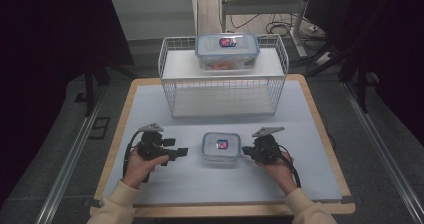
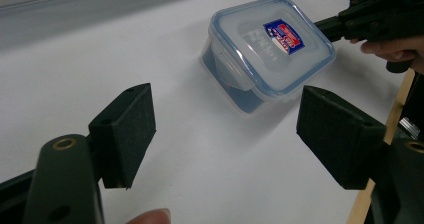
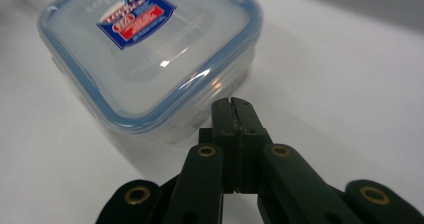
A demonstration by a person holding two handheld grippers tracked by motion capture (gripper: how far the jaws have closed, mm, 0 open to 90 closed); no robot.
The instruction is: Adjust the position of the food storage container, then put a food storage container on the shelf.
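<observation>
A small clear food box with a blue-rimmed lid and a red-and-blue label (image 1: pixel 221 148) (image 2: pixel 270 49) (image 3: pixel 150 49) sits on the white mat between my two grippers. My left gripper (image 1: pixel 182 152) (image 2: pixel 225 129) is a short way to its left, jaws open and empty, pointing at the box. My right gripper (image 1: pixel 246 150) (image 3: pixel 232 104) is at the box's right side, jaws shut together with nothing between them, tips close against the box's wall. In the left gripper view the right gripper's tips (image 2: pixel 325 26) reach the box's far edge.
A white wire basket shelf (image 1: pixel 223 86) stands at the back of the mat, with a larger lidded food box (image 1: pixel 227 51) on top. The wooden table edge (image 1: pixel 320 119) runs close on the right. Dark floor and cables lie beyond.
</observation>
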